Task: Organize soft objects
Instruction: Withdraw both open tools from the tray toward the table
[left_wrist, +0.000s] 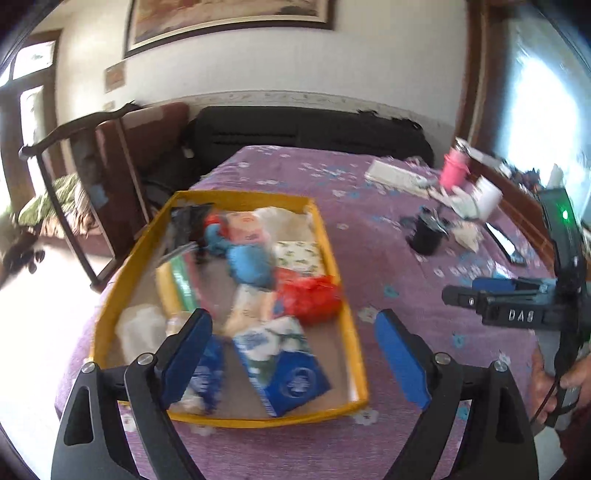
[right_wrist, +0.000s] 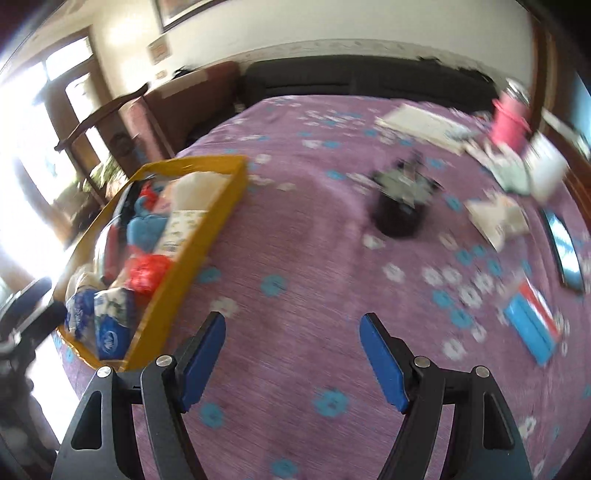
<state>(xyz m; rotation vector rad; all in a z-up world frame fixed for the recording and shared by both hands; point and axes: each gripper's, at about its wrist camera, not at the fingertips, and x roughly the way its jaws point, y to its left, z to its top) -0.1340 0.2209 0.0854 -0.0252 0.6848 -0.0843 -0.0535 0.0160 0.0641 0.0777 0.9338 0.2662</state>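
A yellow tray (left_wrist: 258, 421) lies on the purple flowered cloth and holds several soft things: a blue plush toy (left_wrist: 247, 262), a red crumpled bag (left_wrist: 306, 299), a green-patterned white pack (left_wrist: 299, 258) and a blue-and-white tissue pack (left_wrist: 284, 365). My left gripper (left_wrist: 295, 343) hangs open above the tray's near end, pads touching nothing. My right gripper (right_wrist: 291, 332) is open over bare cloth, to the right of the tray (right_wrist: 207, 236). In the left wrist view it shows side-on at the right (left_wrist: 465, 295), held by a hand.
A black cup (right_wrist: 400, 210) stands mid-table. A pink cup (right_wrist: 508, 122), papers and a white container sit at the far right. A blue-and-red flat pack (right_wrist: 532, 328) and a dark phone (right_wrist: 565, 251) lie at the right edge. A wooden chair (left_wrist: 74, 184) stands left of the table.
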